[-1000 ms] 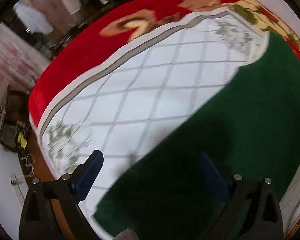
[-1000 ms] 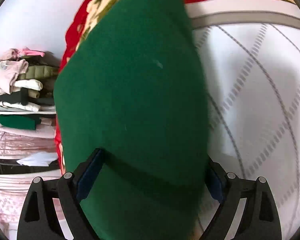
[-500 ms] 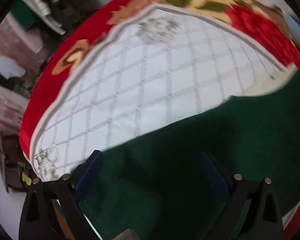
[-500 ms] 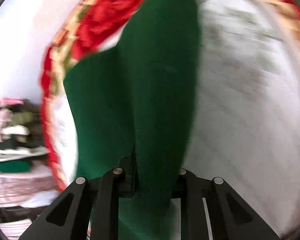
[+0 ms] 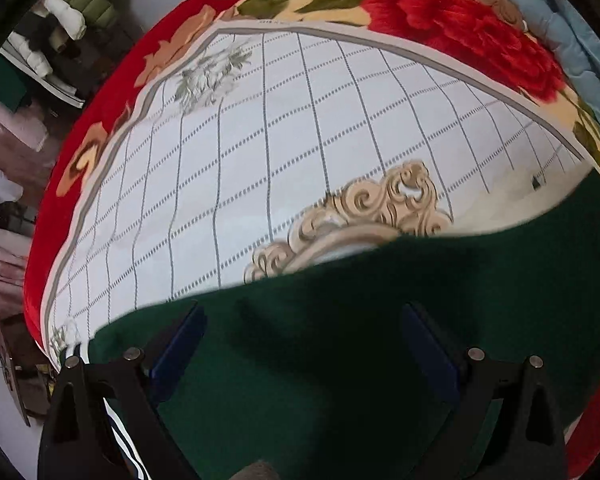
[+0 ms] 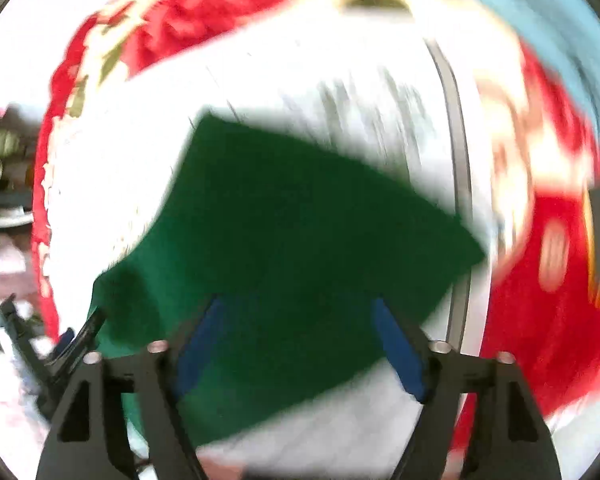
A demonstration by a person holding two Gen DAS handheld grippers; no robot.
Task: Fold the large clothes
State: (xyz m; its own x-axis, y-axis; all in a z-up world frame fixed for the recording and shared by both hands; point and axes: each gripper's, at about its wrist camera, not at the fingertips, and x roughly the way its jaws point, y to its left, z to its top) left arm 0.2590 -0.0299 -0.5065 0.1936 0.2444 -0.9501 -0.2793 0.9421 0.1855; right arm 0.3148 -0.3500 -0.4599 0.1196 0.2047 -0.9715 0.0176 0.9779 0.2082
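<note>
Pointing steeply down, both grippers hang over one dark green garment [image 5: 380, 360] lying on the bed. Left gripper [image 5: 302, 344]: two blue pads spread wide, nothing between them, green cloth flat underneath; a striped white edge [image 5: 128, 444] shows at lower left. Right gripper [image 6: 300, 340]: jaws have just been opening, two blue pads apart, nothing pinched, garment [image 6: 292, 216] below as one folded slab with a corner toward the right; view is blurred. Left gripper's tip [image 6: 76, 336] shows at the right view's lower left edge. Garment lies on one white grid-pattern sheet [image 5: 240, 168] with a beige scroll motif [image 5: 380, 204]. Beyond: one red floral blanket [image 5: 460, 28], one light blue quilt [image 5: 572, 40] at far right. Far left: a stack of folded clothes [image 5: 68, 24], count unreadable.
</note>
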